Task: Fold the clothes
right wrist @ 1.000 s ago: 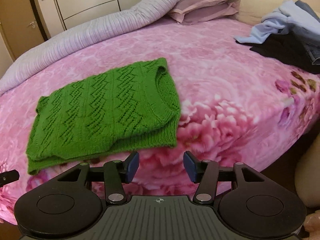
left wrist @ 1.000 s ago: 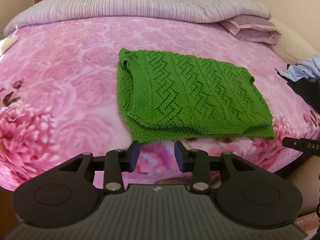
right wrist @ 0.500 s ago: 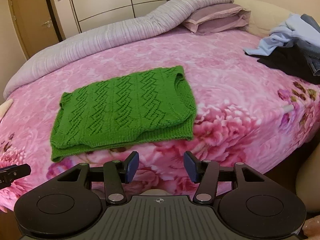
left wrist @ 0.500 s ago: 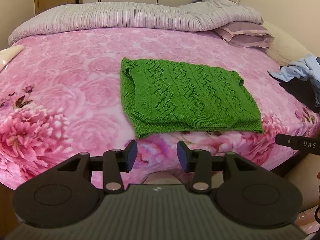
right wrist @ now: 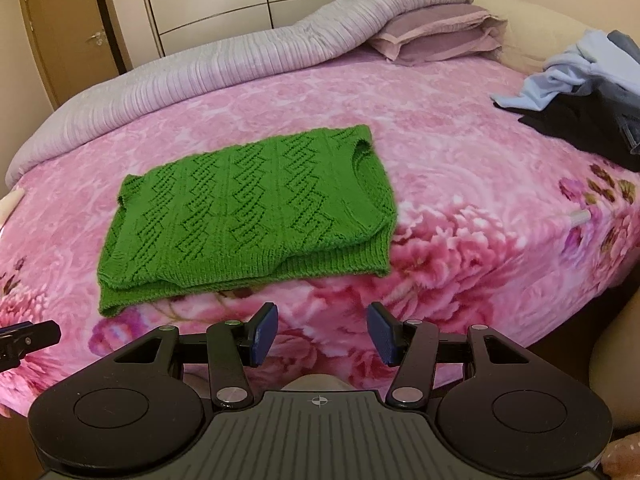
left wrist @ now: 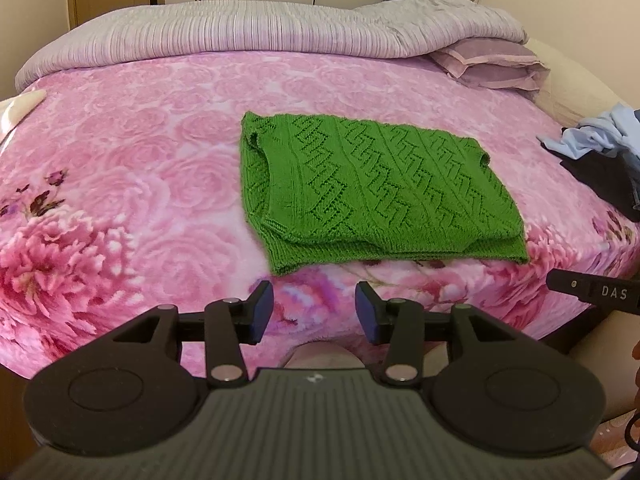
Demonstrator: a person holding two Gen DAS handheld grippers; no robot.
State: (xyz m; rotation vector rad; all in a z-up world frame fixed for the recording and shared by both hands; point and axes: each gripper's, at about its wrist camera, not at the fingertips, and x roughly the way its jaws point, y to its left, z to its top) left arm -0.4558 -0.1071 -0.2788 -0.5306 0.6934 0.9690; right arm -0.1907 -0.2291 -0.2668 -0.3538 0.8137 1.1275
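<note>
A green knitted sweater (left wrist: 372, 192) lies folded into a flat rectangle on the pink floral bedspread (left wrist: 132, 184), near the bed's front edge. It also shows in the right wrist view (right wrist: 248, 216). My left gripper (left wrist: 315, 316) is open and empty, held off the bed just in front of the sweater's near-left corner. My right gripper (right wrist: 322, 334) is open and empty, in front of the sweater's near-right corner. Neither touches the sweater. The right gripper's tip shows at the left wrist view's right edge (left wrist: 592, 292).
A pile of loose clothes, light blue and dark (right wrist: 584, 88), lies on the bed's right side. A lilac striped quilt (left wrist: 256, 32) and pillows (right wrist: 436, 32) lie along the far side. Wardrobe doors and a wooden door (right wrist: 68, 40) stand behind.
Both grippers have drawn back and up from the sweater, so it looks smaller and farther. The sweater has not moved. Both grippers stay open.
</note>
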